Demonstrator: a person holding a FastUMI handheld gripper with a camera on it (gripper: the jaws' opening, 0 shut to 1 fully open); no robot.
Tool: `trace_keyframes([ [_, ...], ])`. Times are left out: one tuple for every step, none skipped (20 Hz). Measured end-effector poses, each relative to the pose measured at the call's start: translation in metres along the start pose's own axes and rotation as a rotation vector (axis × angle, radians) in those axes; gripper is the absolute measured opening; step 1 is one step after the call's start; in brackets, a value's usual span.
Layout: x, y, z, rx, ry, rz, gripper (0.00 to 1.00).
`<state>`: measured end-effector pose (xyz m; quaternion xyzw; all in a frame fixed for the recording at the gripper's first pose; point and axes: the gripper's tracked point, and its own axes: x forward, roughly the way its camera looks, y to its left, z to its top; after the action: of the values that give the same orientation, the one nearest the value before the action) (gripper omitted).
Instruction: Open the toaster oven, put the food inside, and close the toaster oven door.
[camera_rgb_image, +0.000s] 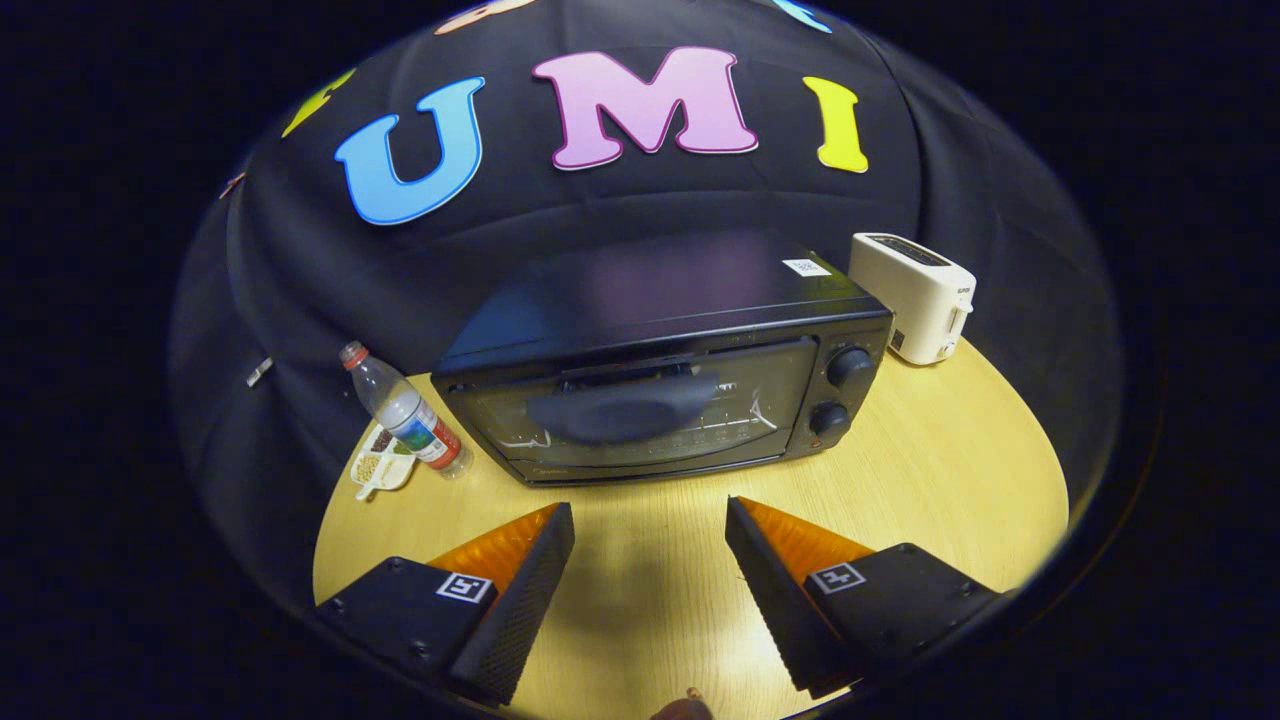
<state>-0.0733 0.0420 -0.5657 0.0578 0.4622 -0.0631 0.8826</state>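
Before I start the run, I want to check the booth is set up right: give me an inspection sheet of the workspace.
Surface: pale wooden table, bare between the fingers.
Job's things: black toaster oven just beyond the fingers, door shut, two knobs beside the door; small food tray at its side, next to the bottle.
Clutter: water bottle leaning over the tray; white toaster at the oven's far corner.
Gripper: gripper open, fingers wide apart, holding nothing, short of the oven.
Cables: nothing seen.
Surroundings: black cloth wall behind the table.
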Motion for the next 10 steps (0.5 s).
trace_keyframes([
  [-0.006, -0.001, 0.009, 0.002, -0.02, 0.003, 0.99],
  [-0.015, -0.003, 0.018, -0.005, -0.038, 0.009, 0.98],
  [-0.026, -0.005, 0.032, -0.02, -0.069, 0.011, 0.99],
  [-0.038, -0.006, 0.047, -0.03, -0.114, 0.013, 0.99],
  [-0.048, -0.004, 0.061, -0.022, -0.159, 0.029, 0.99],
  [-0.061, 0.002, 0.072, -0.005, -0.182, 0.061, 0.98],
  [-0.073, 0.004, 0.079, -0.01, -0.205, 0.079, 0.98],
  [-0.088, 0.001, 0.09, -0.046, -0.238, 0.077, 0.98],
  [-0.102, -0.004, 0.101, -0.095, -0.279, 0.072, 0.98],
  [-0.119, -0.006, 0.115, -0.141, -0.32, 0.073, 0.99],
])
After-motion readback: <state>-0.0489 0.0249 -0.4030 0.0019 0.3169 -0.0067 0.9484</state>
